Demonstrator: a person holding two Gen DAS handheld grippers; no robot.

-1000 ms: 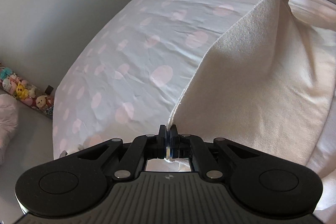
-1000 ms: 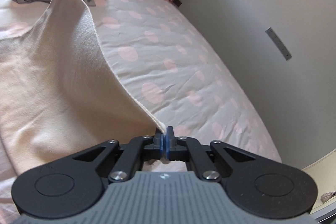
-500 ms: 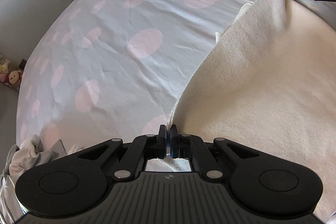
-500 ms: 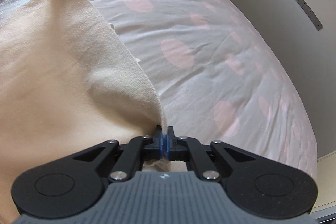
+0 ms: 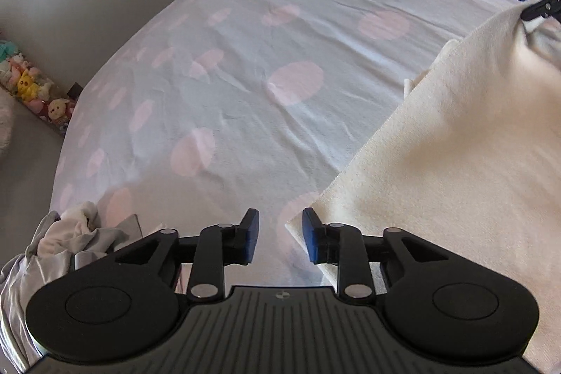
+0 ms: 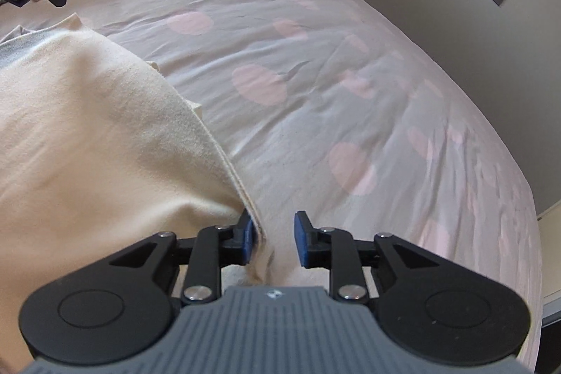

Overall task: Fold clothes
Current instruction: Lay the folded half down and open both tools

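Cream knit garment (image 5: pixel 455 163) lies folded on the pale bedsheet w/ pink dots (image 5: pixel 263 58). Left gripper (image 5: pixel 280 235) has just been opening – jaws part-open, garment corner beside its right pad, not pinched. Right gripper (image 6: pixel 272 235) also just opening – hem edge against left pad, unclamped.

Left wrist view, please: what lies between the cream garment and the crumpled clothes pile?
Only bare polka-dot bedsheet separates cream garment from clothes pile.
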